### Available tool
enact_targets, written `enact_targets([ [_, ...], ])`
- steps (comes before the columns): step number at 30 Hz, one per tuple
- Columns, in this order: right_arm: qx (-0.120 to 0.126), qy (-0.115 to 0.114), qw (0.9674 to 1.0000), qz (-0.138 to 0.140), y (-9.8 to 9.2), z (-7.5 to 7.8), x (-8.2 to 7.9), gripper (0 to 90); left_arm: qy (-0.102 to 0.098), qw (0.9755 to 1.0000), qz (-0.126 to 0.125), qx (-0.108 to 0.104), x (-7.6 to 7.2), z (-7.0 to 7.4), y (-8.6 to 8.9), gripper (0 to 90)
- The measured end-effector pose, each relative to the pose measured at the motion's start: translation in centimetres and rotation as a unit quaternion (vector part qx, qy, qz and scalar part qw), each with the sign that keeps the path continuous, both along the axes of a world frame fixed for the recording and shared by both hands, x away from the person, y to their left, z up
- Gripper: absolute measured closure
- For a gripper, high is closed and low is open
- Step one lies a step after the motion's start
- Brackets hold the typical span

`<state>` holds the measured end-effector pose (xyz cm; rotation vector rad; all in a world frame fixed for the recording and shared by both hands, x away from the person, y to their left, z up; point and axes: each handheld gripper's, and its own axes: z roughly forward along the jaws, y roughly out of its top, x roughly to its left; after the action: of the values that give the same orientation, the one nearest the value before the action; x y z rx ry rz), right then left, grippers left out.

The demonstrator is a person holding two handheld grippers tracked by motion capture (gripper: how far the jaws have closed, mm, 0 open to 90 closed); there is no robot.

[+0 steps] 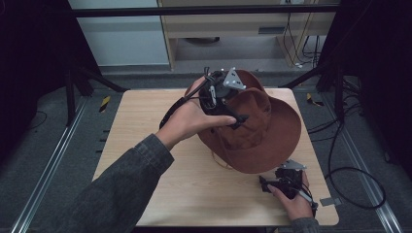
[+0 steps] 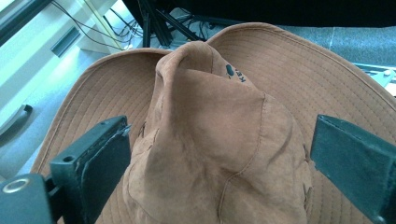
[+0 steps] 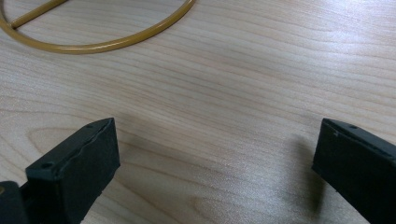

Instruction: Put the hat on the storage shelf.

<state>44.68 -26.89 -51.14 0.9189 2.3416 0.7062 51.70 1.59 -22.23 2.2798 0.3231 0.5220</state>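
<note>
Hat (image 1: 262, 131) sits mid-table, left gripper (image 2: 219, 154) spread wide astride its crown without pinching, right gripper (image 3: 215, 158) spread idle near-right; next: close on crown.

Left claw (image 1: 241, 118): black body, black cable looping off its back, grey three-cornered plate (image 1: 232, 79) on top with small light studs at the corners. Left gripper view: two blocky black jaws, matte, edges scuffed; one screw hole on the left jaw's top face, silver ring fitting at the bottom left corner. Right claw (image 1: 265, 184): same black build, same grey plate (image 1: 293, 165), thin cable trailing from it. Right gripper view: identical black jaws, small screw holes along the top faces, a worn ridge on the inner edge of the left one. Left sleeve (image 1: 121, 189): dark grey denim-like fabric, buttonless cuff visible. Right cuff (image 1: 305, 224): same grey.
</note>
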Motion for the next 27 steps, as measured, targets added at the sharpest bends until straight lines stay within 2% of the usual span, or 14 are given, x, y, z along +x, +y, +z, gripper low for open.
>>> enact_targets([
  [12, -0.002, -0.001, 1.0000, -0.003, 0.0, 0.0, 0.0, 0.6, -0.005, 1.0000, -0.001, -0.004, -1.0, -0.1, 1.0, 4.7],
  [21, 0.000, 0.000, 1.0000, 0.000, 0.0, 0.0, 0.0, 0.6, -0.004, 0.9994, 0.004, -0.033, -2.1, 0.2, 3.1, 4.8],
  [27, 0.000, 0.000, 1.0000, 0.000, 0.0, 0.0, 0.0, 0.6, -0.002, 0.9989, 0.012, -0.045, -2.4, 0.5, 4.6, 4.5],
])
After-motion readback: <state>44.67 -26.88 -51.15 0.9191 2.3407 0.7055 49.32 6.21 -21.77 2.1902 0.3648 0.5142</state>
